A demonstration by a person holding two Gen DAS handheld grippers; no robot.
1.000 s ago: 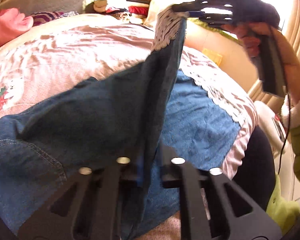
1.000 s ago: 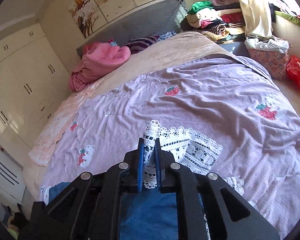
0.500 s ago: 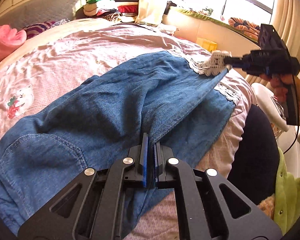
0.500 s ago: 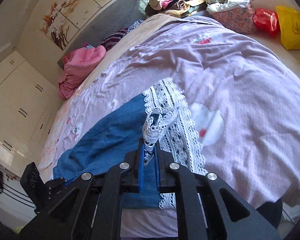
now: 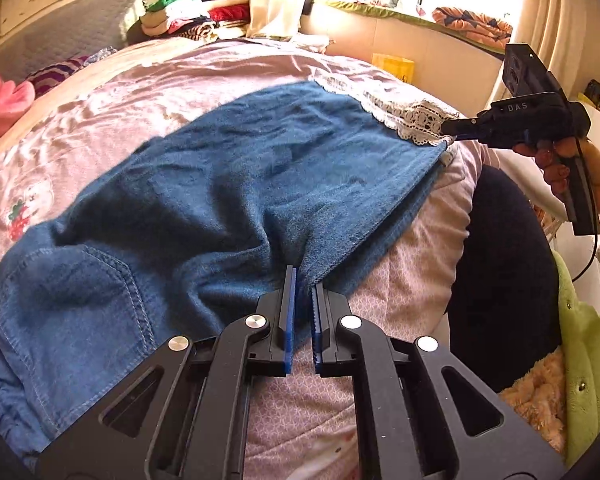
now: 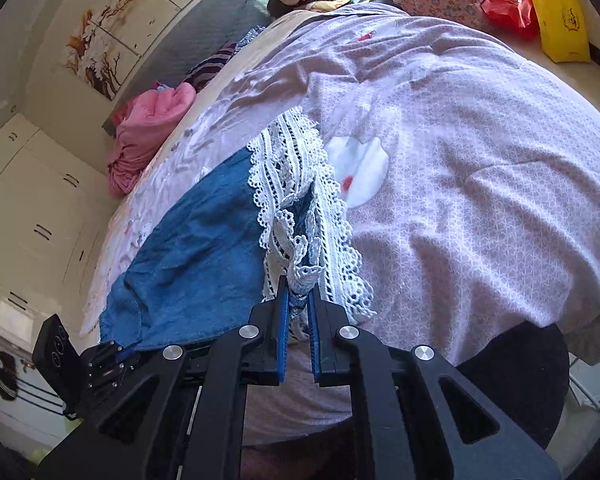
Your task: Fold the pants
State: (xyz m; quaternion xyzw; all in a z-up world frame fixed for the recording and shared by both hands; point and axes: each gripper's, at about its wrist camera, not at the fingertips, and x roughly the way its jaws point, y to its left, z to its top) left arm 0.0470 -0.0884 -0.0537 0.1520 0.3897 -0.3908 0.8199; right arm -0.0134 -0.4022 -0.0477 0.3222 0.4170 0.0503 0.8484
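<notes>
Pants [image 5: 228,184] — between both tools' fingers

Blue denim pants [image 5: 228,184] with white lace hems [image 6: 296,216] lie spread flat on the bed.

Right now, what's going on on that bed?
A person with a gripper in each hand is folding blue denim pants on the pink bedspread. One leg lies folded over the other. The left gripper holds the denim edge near the crotch, jaws slightly parted. The right gripper holds the white lace hem at the leg ends.
</notes>
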